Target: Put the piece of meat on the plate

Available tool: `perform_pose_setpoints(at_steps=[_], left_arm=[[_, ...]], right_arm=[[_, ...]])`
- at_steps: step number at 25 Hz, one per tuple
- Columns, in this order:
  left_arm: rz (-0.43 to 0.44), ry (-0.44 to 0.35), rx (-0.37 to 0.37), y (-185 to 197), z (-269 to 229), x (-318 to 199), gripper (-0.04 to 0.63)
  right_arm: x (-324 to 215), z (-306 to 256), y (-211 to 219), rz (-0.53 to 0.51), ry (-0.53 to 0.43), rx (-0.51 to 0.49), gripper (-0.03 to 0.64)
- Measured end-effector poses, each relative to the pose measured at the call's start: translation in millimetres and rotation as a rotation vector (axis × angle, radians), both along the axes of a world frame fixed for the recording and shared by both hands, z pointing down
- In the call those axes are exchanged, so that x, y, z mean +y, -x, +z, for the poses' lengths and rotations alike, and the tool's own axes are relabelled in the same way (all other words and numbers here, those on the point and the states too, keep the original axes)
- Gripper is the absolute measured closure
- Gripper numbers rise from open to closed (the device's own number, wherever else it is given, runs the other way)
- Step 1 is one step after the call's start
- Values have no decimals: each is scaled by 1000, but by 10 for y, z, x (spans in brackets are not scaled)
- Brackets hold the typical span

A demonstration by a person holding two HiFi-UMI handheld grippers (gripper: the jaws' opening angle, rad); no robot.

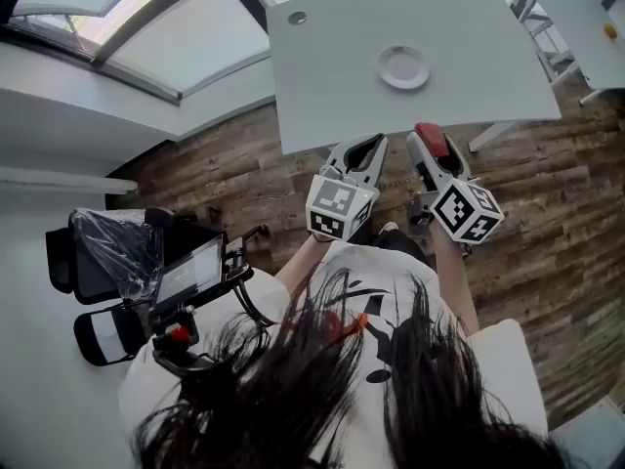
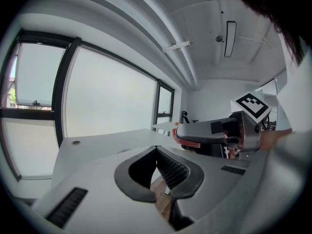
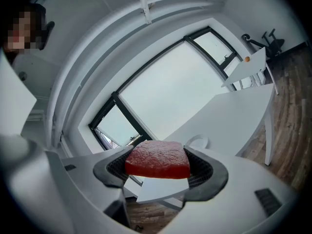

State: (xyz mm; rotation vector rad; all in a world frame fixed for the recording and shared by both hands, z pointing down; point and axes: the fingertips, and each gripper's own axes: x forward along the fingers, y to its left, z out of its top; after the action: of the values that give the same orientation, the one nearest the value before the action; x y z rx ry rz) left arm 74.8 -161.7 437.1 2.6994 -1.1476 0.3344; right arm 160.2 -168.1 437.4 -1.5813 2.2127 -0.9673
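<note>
Jaws of the right gripper (image 3: 158, 161) clamp the red piece of meat (image 3: 157, 157), seen whole only in that gripper's view; left gripper (image 2: 157, 151) jaws are closed on nothing. Farther off, the head view shows the white plate (image 1: 403, 67) holding nothing on the grey table (image 1: 469, 37)

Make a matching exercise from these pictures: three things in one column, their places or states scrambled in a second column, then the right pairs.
Things:
1. piece of meat
2. plate
3. left gripper

Places or states:
A. shut, with nothing between its jaws
B. lying empty on the white table
C. clamped between the jaws of the right gripper

Pairs: 1-C, 2-B, 3-A
</note>
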Motion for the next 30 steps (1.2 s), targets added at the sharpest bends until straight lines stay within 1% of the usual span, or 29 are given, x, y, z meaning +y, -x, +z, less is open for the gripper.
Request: perform_pose_setpoints(at_steps=[5, 9, 11, 15, 17, 19, 21, 26, 30], left_arm=[[19, 37, -2, -73, 129, -229, 591], [54, 55, 1, -196, 205, -607, 591], [72, 55, -2, -239, 220, -721, 591], [135, 25, -8, -334, 187, -734, 591], [165, 18, -11, -375, 201, -914, 591], [182, 32, -15, -403, 256, -1224, 591], [193, 53, -12, -403, 323, -1466, 591], [196, 96, -24, -321, 517, -1854, 591], [193, 124, -15, -277, 644, -2080, 591]], right_arm=[[-175, 144, -66, 18, 36, -7, 308], [-524, 235, -192, 51, 61, 0, 308], [-628, 239, -237, 65, 62, 3, 308], [-629, 241, -281, 82, 60, 7, 308], [-800, 282, -284, 86, 73, 11, 308], [-1095, 345, -290, 92, 95, 19, 308], [-1335, 418, -286, 96, 117, 30, 308], [-1711, 641, -253, 93, 165, 67, 308], [-1948, 890, -226, 67, 215, 129, 308]])
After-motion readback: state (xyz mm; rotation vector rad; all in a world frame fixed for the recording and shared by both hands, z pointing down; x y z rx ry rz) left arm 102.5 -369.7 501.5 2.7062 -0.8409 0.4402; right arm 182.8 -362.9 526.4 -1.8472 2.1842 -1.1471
